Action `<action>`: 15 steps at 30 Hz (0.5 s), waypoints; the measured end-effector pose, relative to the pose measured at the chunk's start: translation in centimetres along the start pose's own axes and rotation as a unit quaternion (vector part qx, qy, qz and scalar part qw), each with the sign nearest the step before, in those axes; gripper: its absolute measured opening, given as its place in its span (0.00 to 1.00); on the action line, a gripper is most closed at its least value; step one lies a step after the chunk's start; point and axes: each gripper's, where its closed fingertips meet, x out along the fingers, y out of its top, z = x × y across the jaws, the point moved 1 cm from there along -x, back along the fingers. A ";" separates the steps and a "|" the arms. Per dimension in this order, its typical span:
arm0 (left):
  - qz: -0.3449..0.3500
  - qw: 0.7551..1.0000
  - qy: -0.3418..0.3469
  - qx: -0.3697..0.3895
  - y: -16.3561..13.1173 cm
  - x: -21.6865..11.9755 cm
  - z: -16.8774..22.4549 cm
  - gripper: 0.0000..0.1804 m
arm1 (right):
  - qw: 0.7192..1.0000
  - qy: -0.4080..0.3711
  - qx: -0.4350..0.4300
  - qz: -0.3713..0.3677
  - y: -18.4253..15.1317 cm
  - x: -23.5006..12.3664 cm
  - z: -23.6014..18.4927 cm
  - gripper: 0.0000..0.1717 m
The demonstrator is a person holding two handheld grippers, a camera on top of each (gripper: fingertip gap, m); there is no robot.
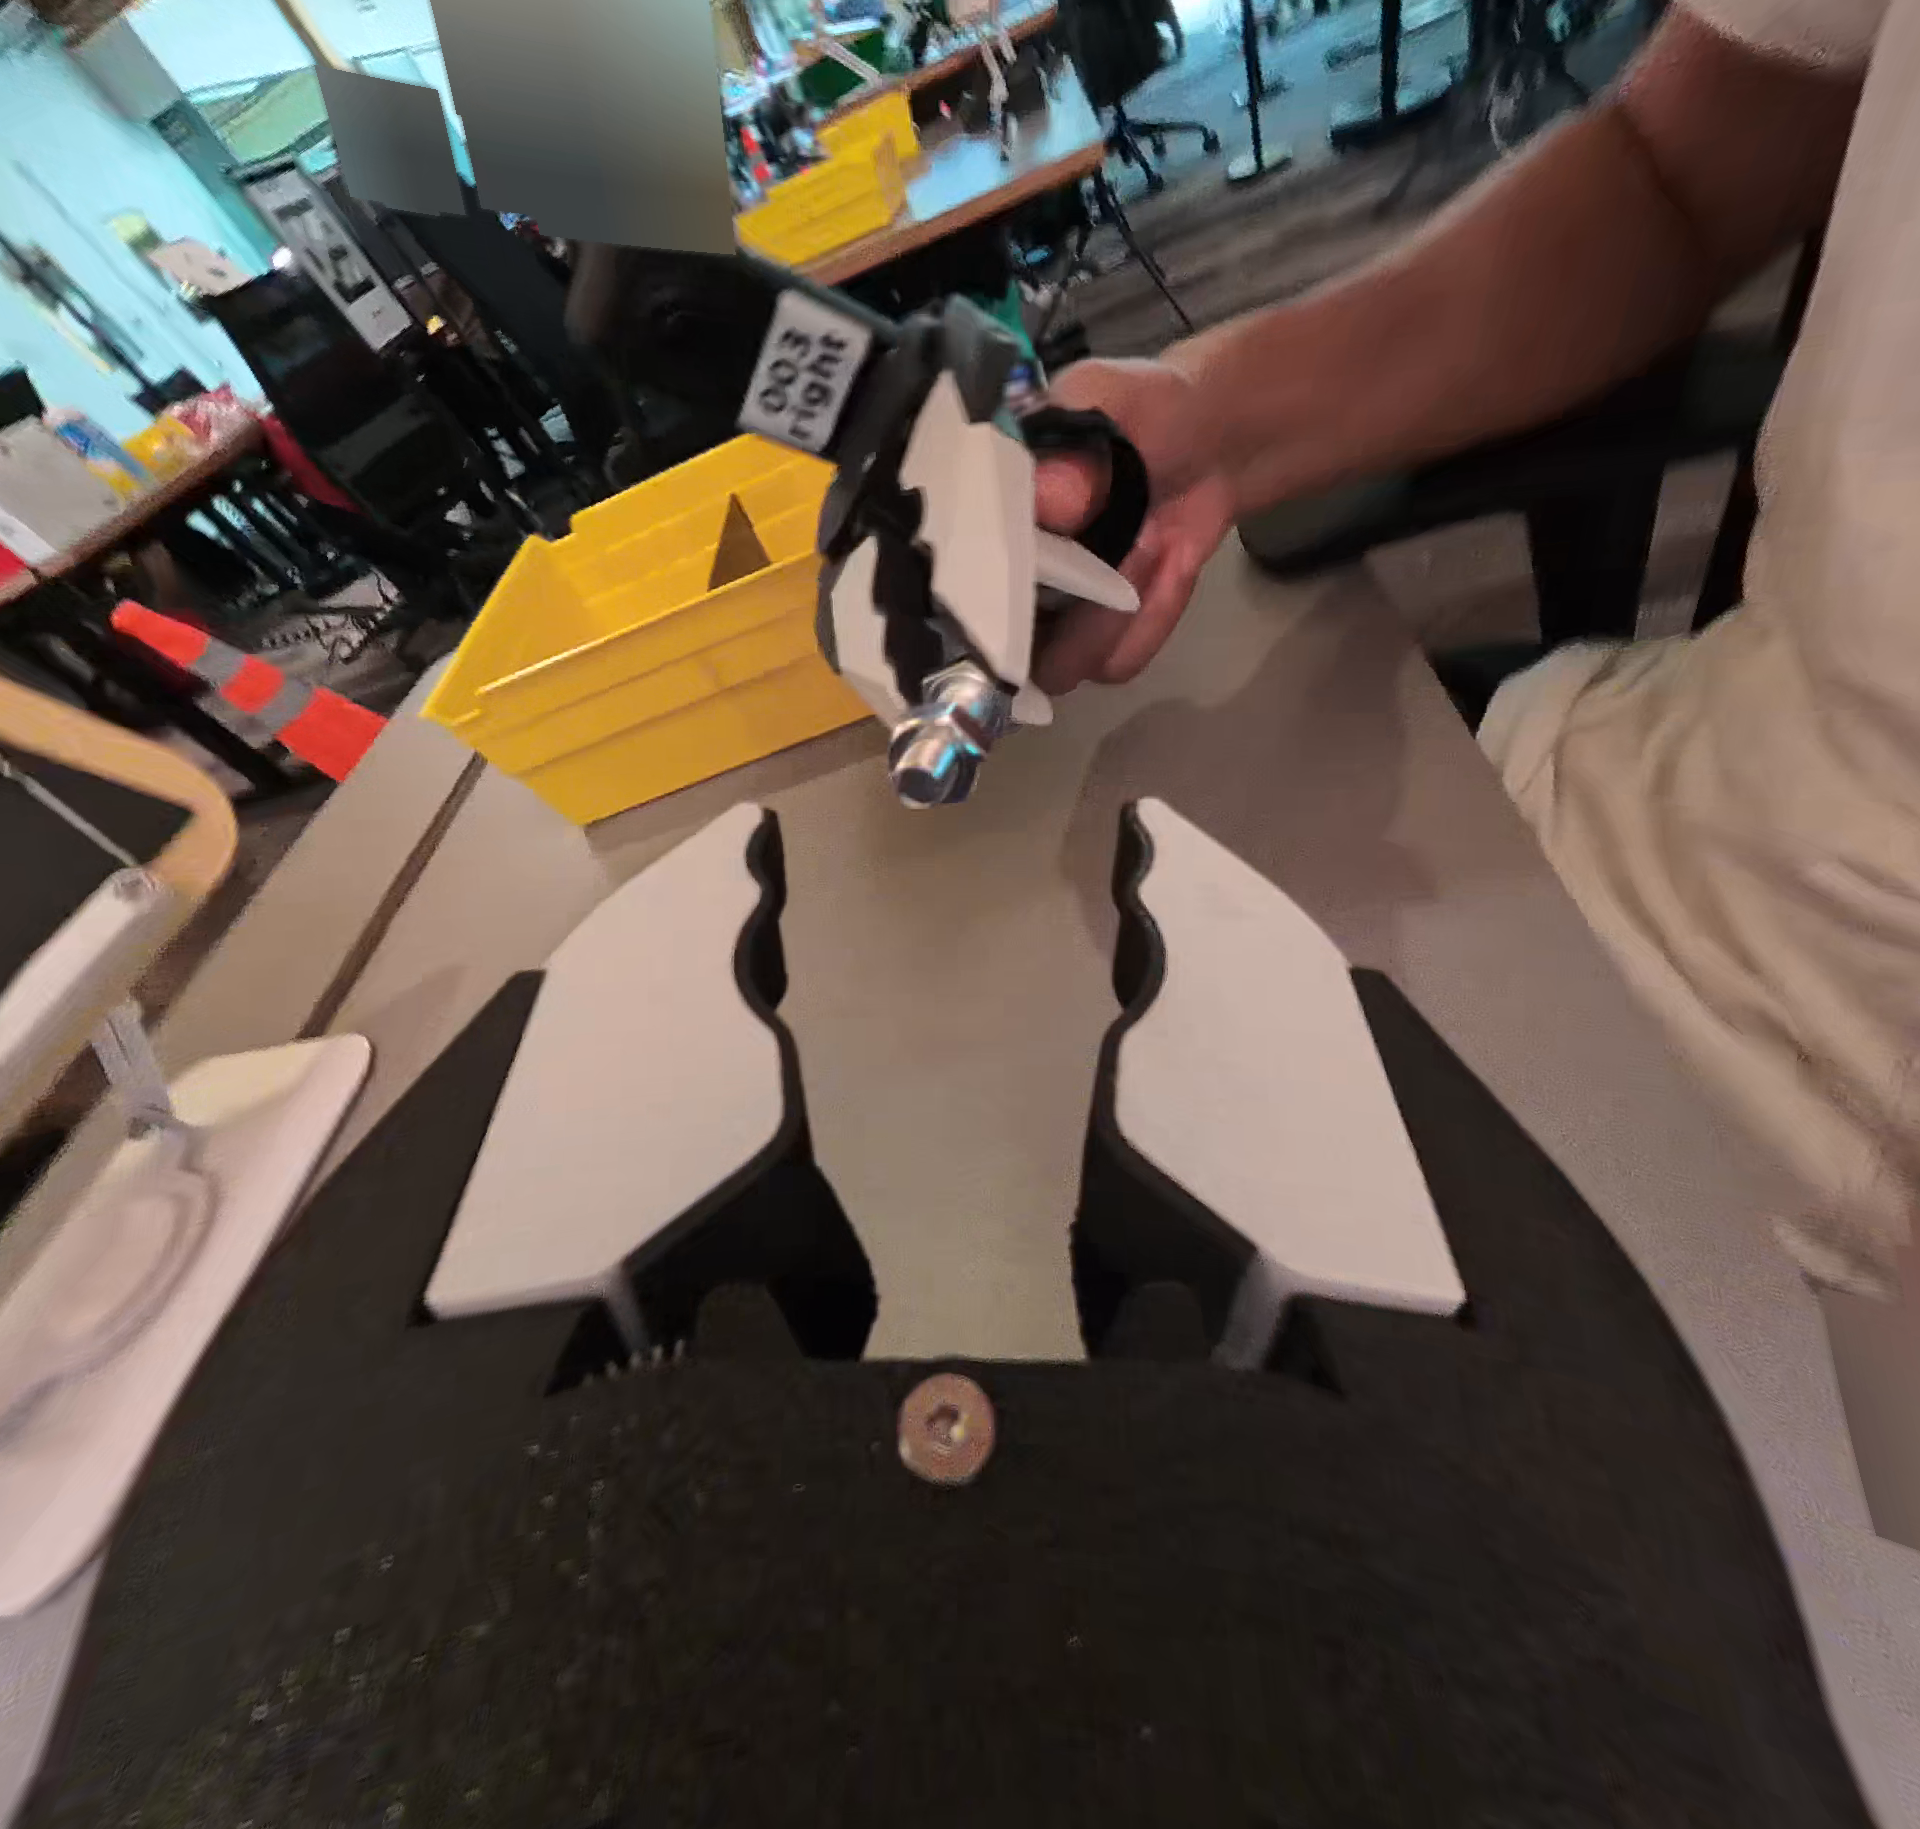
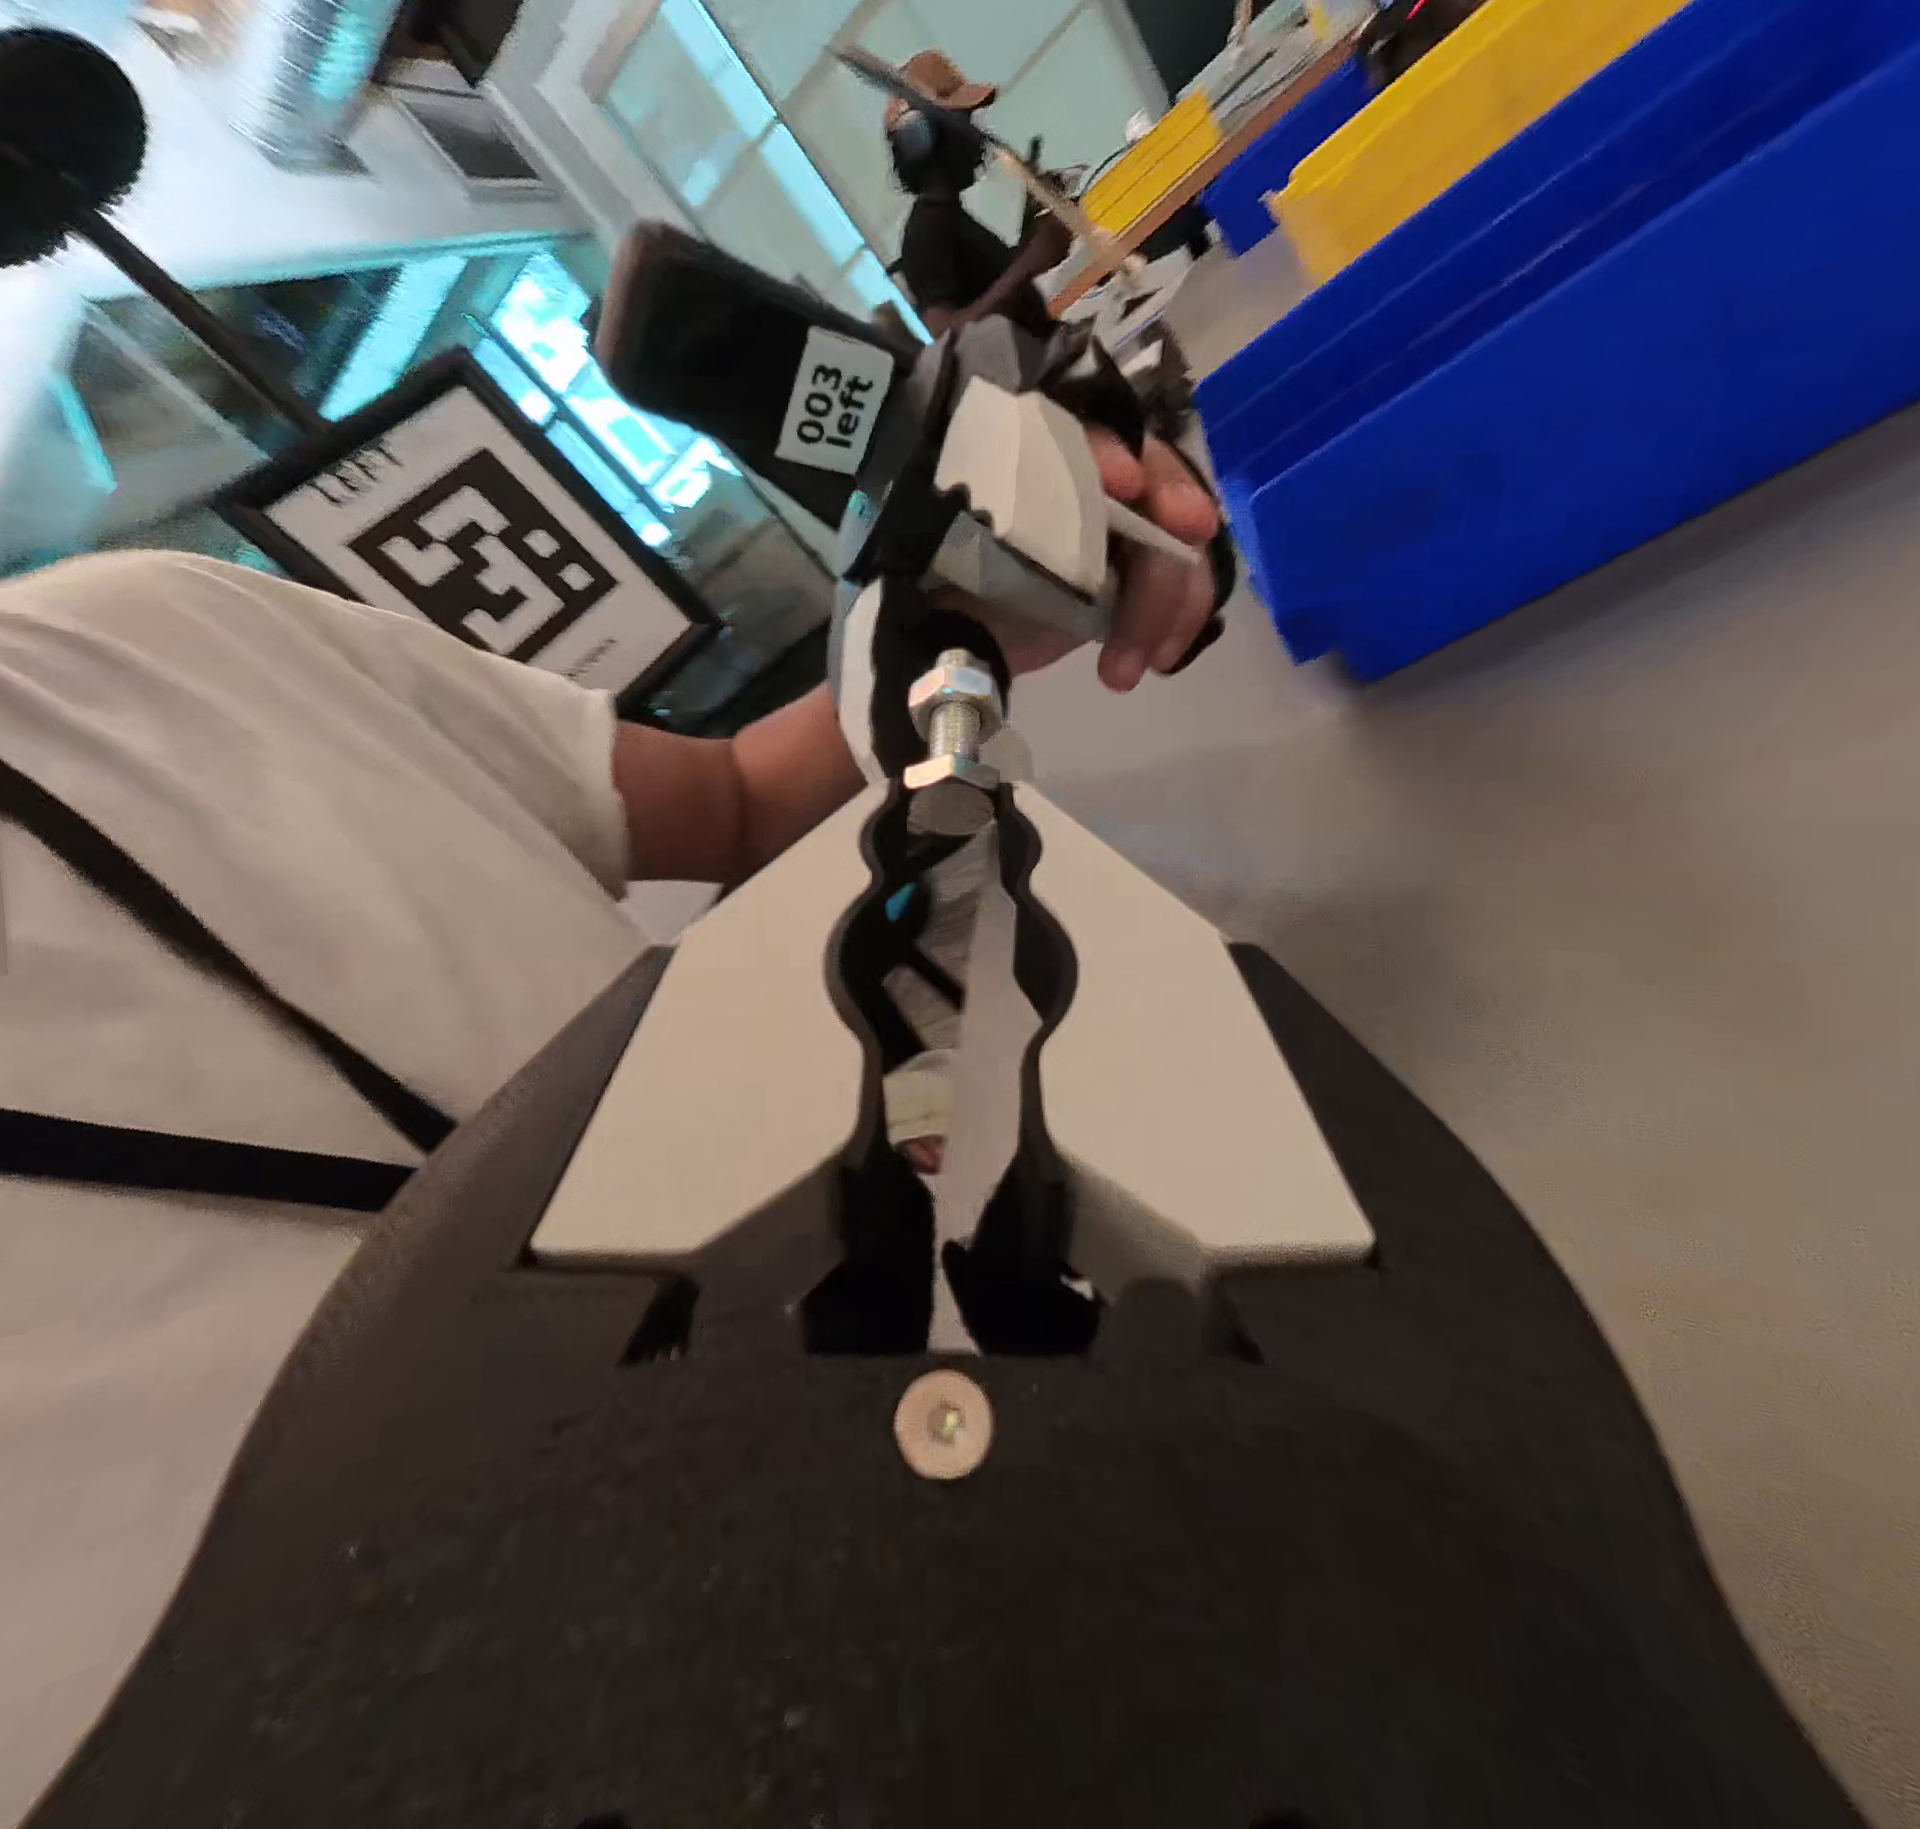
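Right gripper [image 2: 951,792] clamping a bolt [image 2: 948,740] by its head, shank and nut [image 2: 954,686] pointing straight ahead toward left gripper [image 1: 945,823]; left fingers [image 1: 665,948] standing wide apart on nothing (bolt tip just beyond them, not touching), hovering over table [image 1: 935,1104] near yellow bin [image 1: 644,667].

A pale grey worktop [image 1: 1299,740] fills the lower half of the left wrist view. Behind it, in the upper middle, stand wood-edged tables [image 1: 997,190] and black office chairs [image 1: 1122,44] on a dark floor. At the upper left runs a light turquoise wall [image 1: 62,179]. The right wrist view shows large glazed panes [image 2: 748,106], brightly lit.
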 end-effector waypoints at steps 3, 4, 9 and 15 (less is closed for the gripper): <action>-0.008 0.998 -0.034 0.046 0.5 0.4 1.1 0.29 | 0.998 0.035 0.048 -0.006 -0.5 0.2 -0.3 0.09; 0.003 0.997 -0.049 0.051 1.0 0.2 1.3 0.28 | 0.998 0.042 0.056 -0.008 -0.6 0.2 -0.3 0.09; -0.001 0.990 -0.099 0.098 1.3 0.0 1.6 0.23 | 0.996 0.063 0.069 -0.007 -0.6 0.3 -0.9 0.10; 0.001 0.983 -0.094 0.160 1.6 0.2 1.5 0.10 | 0.994 0.074 0.077 -0.012 -0.8 0.6 -1.2 0.10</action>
